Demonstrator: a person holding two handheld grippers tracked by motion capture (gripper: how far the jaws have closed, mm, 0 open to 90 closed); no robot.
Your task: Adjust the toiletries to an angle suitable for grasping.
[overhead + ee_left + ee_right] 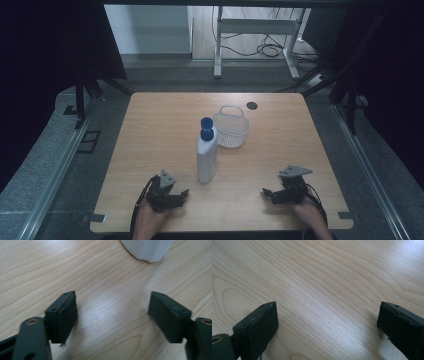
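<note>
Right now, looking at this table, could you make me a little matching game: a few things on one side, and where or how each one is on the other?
Things:
1. white bottle
2. basket
3. left gripper
4. round hole

Descriptions:
A. open, low at the table's near edge, nothing between its jaws
B. dark, in the tabletop near the far edge
C. upright at mid-table, blue cap on top
D. white, empty, just behind and right of the bottle

Pairs: 1-C, 2-D, 3-A, 4-B
</note>
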